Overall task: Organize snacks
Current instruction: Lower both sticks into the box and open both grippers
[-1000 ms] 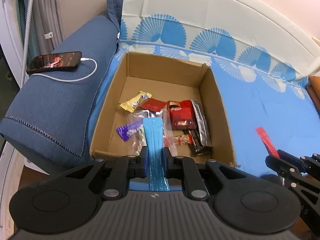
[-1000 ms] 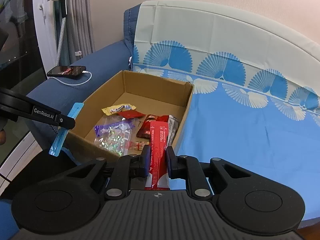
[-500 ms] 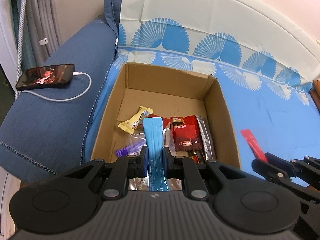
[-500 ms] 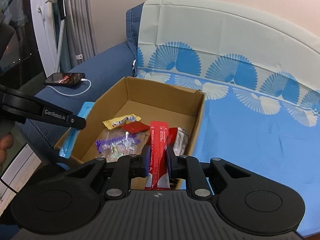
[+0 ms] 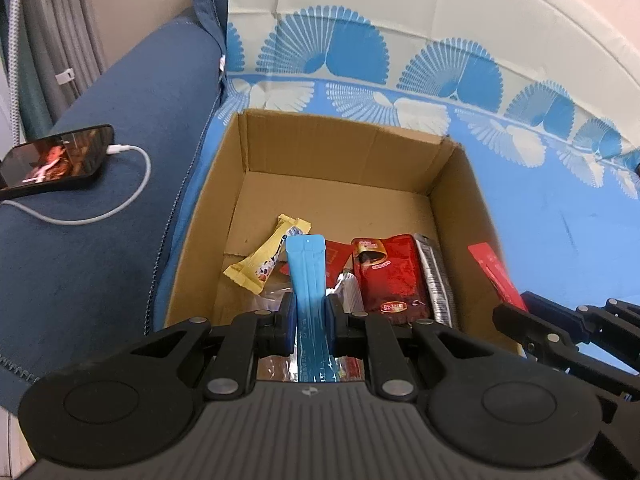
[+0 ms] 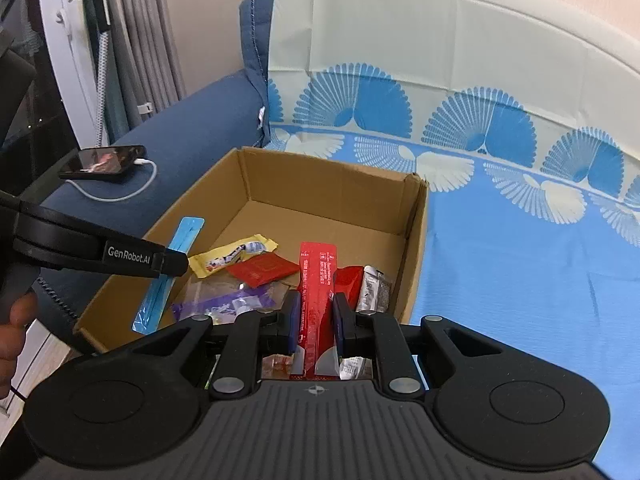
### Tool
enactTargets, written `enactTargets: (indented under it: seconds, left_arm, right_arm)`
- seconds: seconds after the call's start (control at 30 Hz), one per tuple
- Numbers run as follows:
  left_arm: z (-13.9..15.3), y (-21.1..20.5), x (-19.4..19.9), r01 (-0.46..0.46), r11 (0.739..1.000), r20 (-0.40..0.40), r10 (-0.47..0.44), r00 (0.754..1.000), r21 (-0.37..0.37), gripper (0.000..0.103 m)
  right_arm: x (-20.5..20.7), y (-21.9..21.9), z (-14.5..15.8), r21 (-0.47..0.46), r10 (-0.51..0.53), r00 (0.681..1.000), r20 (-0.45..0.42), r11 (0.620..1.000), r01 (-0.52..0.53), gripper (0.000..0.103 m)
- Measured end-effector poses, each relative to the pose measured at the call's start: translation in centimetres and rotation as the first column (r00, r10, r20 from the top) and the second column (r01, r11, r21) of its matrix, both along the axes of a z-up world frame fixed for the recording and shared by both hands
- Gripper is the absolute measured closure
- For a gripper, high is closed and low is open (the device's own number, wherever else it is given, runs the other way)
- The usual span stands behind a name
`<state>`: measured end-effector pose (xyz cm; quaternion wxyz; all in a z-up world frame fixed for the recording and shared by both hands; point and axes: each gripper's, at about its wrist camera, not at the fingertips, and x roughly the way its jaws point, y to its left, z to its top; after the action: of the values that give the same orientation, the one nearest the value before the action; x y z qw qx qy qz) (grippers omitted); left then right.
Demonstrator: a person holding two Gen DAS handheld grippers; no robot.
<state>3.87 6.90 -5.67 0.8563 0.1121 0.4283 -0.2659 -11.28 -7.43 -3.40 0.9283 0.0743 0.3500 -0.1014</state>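
My left gripper [image 5: 311, 312] is shut on a long light-blue stick packet [image 5: 306, 272], held over the near part of an open cardboard box [image 5: 348, 144]. My right gripper [image 6: 316, 316] is shut on a long red stick packet [image 6: 318, 280], above the box's [image 6: 328, 184] near right corner. Inside the box lie a yellow bar [image 5: 266, 258], a flat red sachet [image 6: 264, 270], a red pouch [image 5: 390, 276], a silver packet [image 5: 434, 280] and a purple-printed clear bag [image 6: 236, 302]. The left gripper with its blue packet [image 6: 176, 264] also shows in the right wrist view, and the red packet [image 5: 496, 276] in the left wrist view.
The box rests on a sofa seat under a blue fan-patterned cloth [image 6: 520, 260]. On the dark blue armrest [image 5: 100, 220] lies a phone [image 5: 56, 160] with a white charging cable [image 5: 120, 200]. A hand [image 6: 12, 332] holds the left gripper at the picture's left edge.
Both grippers have moved forward toward and over the box, each still holding its stick packet. The box now looks larger and closer in both views.
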Motion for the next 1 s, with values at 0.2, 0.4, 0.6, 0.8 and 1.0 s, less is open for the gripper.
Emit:
enactTargets:
  seconds: [0.2,0.4,0.6,0.8,1.0]
  left_arm:
    - [-2.0,-1.3,1.8,0.003,0.999,-0.021,-0.002,1.000,0.037,0.087]
    - [-4.1,-2.3,3.5,0.001,0.997,-0.037,0.002,0.999,0.075,0.087]
    - [-5.8,-3.1,4.9,0.000,0.993,-0.041,0.005,0.999,0.116,0.086]
    - [-5.4,-2.3,5.3,-0.068,0.987,0.001,0.068,0.998,0.149,0.000]
    - [-3.8,-0.1,3.1,-0.088,0.985,0.012,0.087,0.996,0.146,0.000]
  right_arm:
    - [2.3,-1.1,-1.7,0.018,-0.006,1.000,-0.023,1.000,0.007,0.084]
    - [4.5,-1.9,-3.4,0.024,-0.003,0.999,-0.049,1.000,0.005,0.084]
    - [6.4,-2.5,-5.1,0.032,-0.008,0.997,-0.077,0.999,0.010,0.083]
    - [7.1,-3.0,-4.9,0.023,-0.021,0.998,-0.061,0.999,0.022,0.012]
    - [4.6,-2.5,-2.9,-0.046,-0.035,0.999,0.022,0.998,0.036,0.003]
